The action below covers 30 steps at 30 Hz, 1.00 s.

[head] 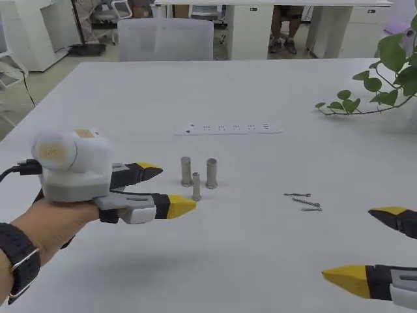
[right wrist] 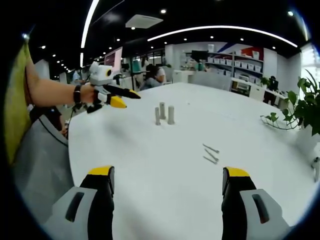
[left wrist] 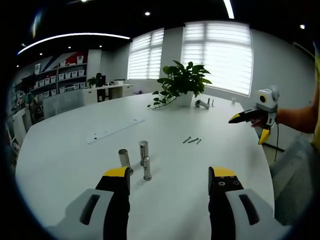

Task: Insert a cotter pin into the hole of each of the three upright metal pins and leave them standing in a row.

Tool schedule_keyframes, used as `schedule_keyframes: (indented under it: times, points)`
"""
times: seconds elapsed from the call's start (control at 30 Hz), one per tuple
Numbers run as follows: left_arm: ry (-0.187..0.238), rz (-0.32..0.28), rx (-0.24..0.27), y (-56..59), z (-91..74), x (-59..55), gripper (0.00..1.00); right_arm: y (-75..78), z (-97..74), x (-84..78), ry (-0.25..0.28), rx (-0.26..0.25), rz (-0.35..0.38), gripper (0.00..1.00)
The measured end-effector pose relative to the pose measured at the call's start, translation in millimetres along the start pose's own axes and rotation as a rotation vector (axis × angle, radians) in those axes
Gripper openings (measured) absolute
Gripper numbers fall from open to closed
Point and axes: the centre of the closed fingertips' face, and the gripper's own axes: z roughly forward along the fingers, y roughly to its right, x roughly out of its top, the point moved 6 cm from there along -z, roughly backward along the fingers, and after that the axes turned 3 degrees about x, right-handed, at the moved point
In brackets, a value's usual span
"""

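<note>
While both hover empty with jaws wide, the left gripper (head: 171,189) sits just beside the 3 upright metal pins (head: 197,175); 3 cotter pins (head: 303,201) lie on the desk (head: 260,261) nearer the right gripper (head: 355,244).

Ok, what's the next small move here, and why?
Probably move the right gripper to the cotter pins and grasp one: it's open, empty and nearest them; all three lie loose on the table, none in the metal pins.

3 metal pins (head: 196,186) — 3 cotter pins (head: 303,201)
</note>
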Motion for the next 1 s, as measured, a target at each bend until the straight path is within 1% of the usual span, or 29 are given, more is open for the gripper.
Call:
schedule_keyframes:
  times: [0.07, 0.23, 0.3, 0.37, 0.53, 0.8, 0.93, 1.0]
  points:
    - [-0.015, 0.007, -0.002, -5.1, 6.1, -1.5, 0.6, 0.6, -0.4, -0.9, -0.002, -0.004, 0.004, 0.9]
    - [-0.027, 0.003, -0.014, -15.1, 20.8, -4.2, 0.54, 0.7, -0.4, -3.9, -0.012, -0.009, 0.011, 0.9]
    - [-0.028, 0.004, -0.018, -17.8, 26.0, -4.9, 0.51, 1.1, -0.4, -5.2, -0.019, -0.012, 0.013, 0.9]
    - [-0.027, 0.004, -0.028, -21.2, 34.8, -5.9, 0.49, 2.0, -0.7, -5.8, -0.023, -0.016, 0.016, 0.9]
    - [-0.046, 0.013, -0.046, -27.4, 50.4, -10.7, 0.46, 4.2, -0.6, -7.1, -0.036, -0.026, 0.02, 0.9]
    - [-0.049, 0.034, -0.073, -32.5, 63.3, -11.7, 0.36, 5.3, 4.2, -11.1, -0.051, -0.029, 0.031, 0.9]
    - [-0.048, 0.076, -0.087, -33.8, 68.0, -14.0, 0.28, 4.5, 5.6, -12.9, -0.055, -0.029, 0.038, 0.89]
    - [-0.048, 0.086, -0.092, -34.6, 70.0, -15.1, 0.25, 4.2, 5.6, -14.1, -0.059, -0.029, 0.039, 0.89]
